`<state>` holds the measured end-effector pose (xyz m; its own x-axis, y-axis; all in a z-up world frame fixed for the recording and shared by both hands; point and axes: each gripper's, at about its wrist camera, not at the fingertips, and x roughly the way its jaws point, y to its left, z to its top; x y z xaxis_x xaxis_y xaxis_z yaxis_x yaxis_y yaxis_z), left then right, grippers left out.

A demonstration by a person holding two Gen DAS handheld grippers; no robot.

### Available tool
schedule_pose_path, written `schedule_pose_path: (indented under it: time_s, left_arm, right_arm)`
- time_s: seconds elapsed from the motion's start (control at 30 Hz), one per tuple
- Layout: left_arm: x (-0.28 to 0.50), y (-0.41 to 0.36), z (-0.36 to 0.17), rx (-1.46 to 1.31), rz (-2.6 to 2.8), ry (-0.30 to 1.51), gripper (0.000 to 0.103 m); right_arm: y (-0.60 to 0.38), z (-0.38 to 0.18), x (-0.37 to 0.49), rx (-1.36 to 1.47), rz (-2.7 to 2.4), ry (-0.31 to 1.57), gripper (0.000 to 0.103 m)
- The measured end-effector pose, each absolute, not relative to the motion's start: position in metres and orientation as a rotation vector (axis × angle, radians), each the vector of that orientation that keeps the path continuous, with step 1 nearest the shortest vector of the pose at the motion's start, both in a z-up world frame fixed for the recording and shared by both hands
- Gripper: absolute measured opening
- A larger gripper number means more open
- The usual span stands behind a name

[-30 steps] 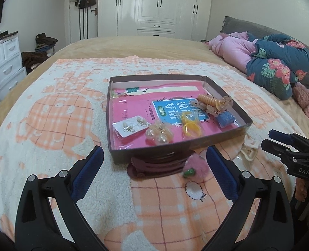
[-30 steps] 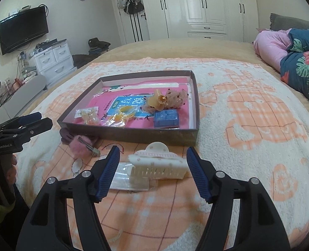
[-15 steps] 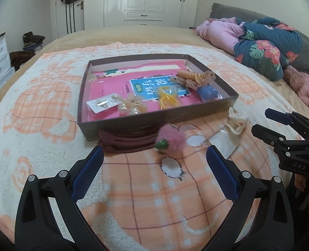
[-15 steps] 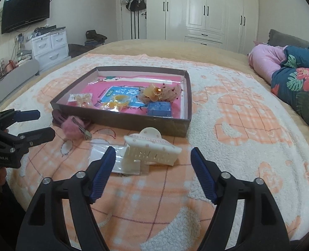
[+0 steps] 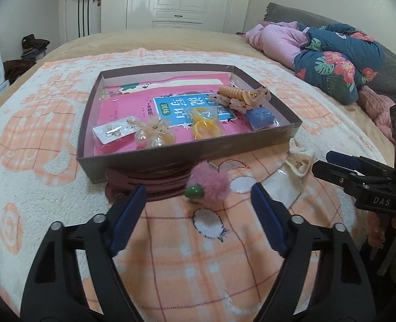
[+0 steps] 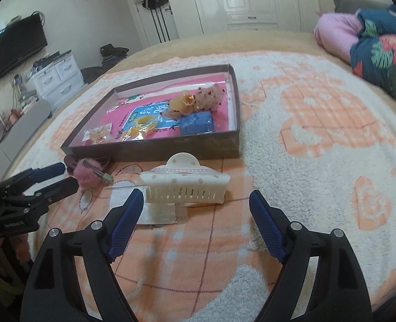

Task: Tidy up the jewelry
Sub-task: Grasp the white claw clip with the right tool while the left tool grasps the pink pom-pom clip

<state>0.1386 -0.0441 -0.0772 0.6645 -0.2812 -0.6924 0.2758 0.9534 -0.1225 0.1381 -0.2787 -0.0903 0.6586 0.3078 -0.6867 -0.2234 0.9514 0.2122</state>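
Both grippers have moved closer. The spread left gripper (image 5: 198, 196) nears the fluffy pink pom-pom clip (image 5: 210, 183); the spread right gripper (image 6: 196, 204) frames the white plastic claw clip (image 6: 185, 186) near the shallow brown box (image 6: 171, 149).

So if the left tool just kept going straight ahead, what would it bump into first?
Most likely the pink pompom, lying on the blanket right ahead between the left tool's open fingers. Behind it comes the box. Depth is hard to judge.
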Motion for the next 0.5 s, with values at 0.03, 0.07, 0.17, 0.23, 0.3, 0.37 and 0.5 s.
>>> schedule_pose_path:
  time_s: [0.03,0.07,0.17,0.23,0.3,0.37,0.5]
  left_arm:
    - [0.141,-0.044,-0.078,-0.01,-0.315,0.787,0.065]
    - [0.143,-0.044,-0.08,-0.012,-0.316,0.79,0.062]
    - [0.146,-0.046,-0.082,-0.006,-0.325,0.795,0.059]
    - [0.148,-0.048,-0.084,0.001,-0.347,0.798,0.058]
    - [0.15,-0.05,-0.084,0.011,-0.359,0.796,0.056]
    - [0.151,-0.052,-0.085,0.013,-0.372,0.798,0.055]
    - [0.155,-0.054,-0.089,0.025,-0.378,0.807,0.05]
  right_arm:
    - [-0.28,-0.091,0.139,0.124,0.305,0.803,0.079]
    - [-0.28,-0.092,0.141,0.137,0.308,0.809,0.079]
    - [-0.281,-0.096,0.144,0.16,0.317,0.827,0.079]
    - [-0.281,-0.097,0.148,0.177,0.325,0.833,0.079]
    - [-0.28,-0.099,0.152,0.188,0.332,0.84,0.079]
    - [-0.279,-0.101,0.156,0.195,0.338,0.846,0.079]
    - [-0.276,-0.104,0.162,0.205,0.347,0.859,0.079]
